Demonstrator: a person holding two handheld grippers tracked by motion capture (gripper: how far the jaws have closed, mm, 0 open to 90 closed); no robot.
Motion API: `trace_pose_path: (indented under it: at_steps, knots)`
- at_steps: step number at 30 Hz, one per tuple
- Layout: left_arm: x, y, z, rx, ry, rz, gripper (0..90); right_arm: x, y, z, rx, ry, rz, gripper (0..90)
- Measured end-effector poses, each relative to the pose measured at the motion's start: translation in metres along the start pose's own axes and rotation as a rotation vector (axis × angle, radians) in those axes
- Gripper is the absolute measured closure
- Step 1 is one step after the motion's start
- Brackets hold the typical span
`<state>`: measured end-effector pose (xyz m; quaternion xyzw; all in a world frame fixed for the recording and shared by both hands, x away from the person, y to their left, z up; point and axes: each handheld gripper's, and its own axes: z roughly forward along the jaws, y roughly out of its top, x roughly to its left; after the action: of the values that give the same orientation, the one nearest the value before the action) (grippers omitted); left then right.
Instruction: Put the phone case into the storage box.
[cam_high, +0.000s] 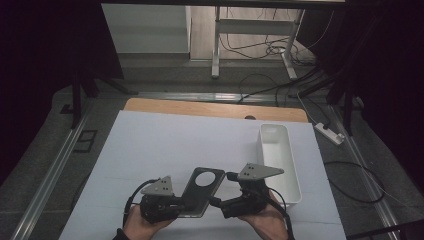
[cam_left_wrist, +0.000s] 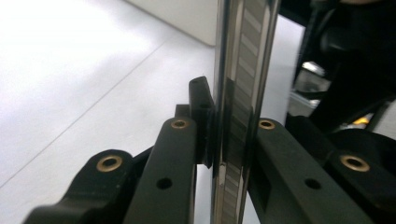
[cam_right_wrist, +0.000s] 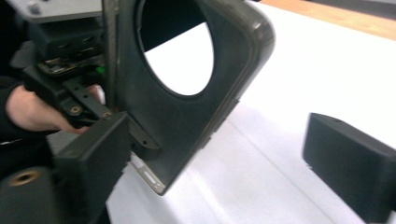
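1. Gripped edge-on, the dark flat phone case with a round camera cutout (cam_high: 199, 190) is hanging over the white desk (cam_high: 160, 145), clamped by the left hand-held gripper (cam_high: 176, 202).
2. Right hand-held gripper (cam_high: 220, 202) is standing apart beside it; the case is risking pivoting or slipping from that single narrow pinch.

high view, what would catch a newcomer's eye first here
A dark phone case with a big round hole, held up over the white table near its front edge, clamped in the left hand-held gripper. The right hand-held gripper stands open beside it, with a white bin at right.
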<state>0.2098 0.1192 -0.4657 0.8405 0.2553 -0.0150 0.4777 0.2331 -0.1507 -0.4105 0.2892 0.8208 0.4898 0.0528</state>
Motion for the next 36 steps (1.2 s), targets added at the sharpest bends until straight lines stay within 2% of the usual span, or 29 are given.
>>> trace_pose_path:
  at_steps: [1,2,4,8,10,13,14,16,24,27,32,36]
  knots:
    - [-0.001,0.0,0.0,0.003,0.014,-0.003,85.1,0.0,0.001,-0.001,-0.001,-0.022,-0.003,4.8]
    - [-0.001,0.0,0.0,0.003,0.014,-0.003,85.1,0.0,0.001,-0.001,-0.001,-0.022,-0.003,4.8]
    - [-0.002,0.0,0.001,0.017,0.043,-0.004,85.1,0.001,0.002,-0.003,0.001,-0.077,-0.023,0.4]
    - [-0.003,-0.001,0.004,0.035,0.087,-0.007,85.1,-0.001,0.003,-0.006,-0.02,-0.1,-0.021,0.0]
    - [-0.003,-0.001,0.004,0.039,0.098,-0.008,85.1,-0.002,0.004,-0.007,-0.017,-0.114,-0.022,0.0]
    - [-0.004,-0.001,0.005,0.051,0.138,-0.008,85.1,-0.003,0.004,-0.008,-0.01,-0.138,-0.013,0.0]
    - [-0.004,-0.001,0.005,0.053,0.141,-0.01,85.1,-0.003,0.004,-0.008,-0.01,-0.138,-0.013,0.0]
    - [-0.004,-0.001,0.006,0.054,0.135,-0.012,85.1,-0.002,0.004,-0.007,0.005,-0.171,-0.016,0.0]
    - [-0.005,-0.001,0.008,0.062,0.104,-0.005,85.1,-0.001,0.006,-0.01,-0.003,-0.181,-0.016,0.0]
    - [-0.005,-0.001,0.008,0.06,0.088,-0.003,85.1,0.001,0.008,-0.014,-0.018,-0.2,-0.03,7.8]
    - [-0.006,-0.001,0.009,0.057,0.07,-0.005,85.1,0.002,0.01,-0.021,-0.058,-0.197,-0.039,36.8]
    - [-0.006,0.0,0.01,0.06,0.049,-0.004,85.1,0.003,0.01,-0.024,-0.081,-0.188,-0.054,54.5]
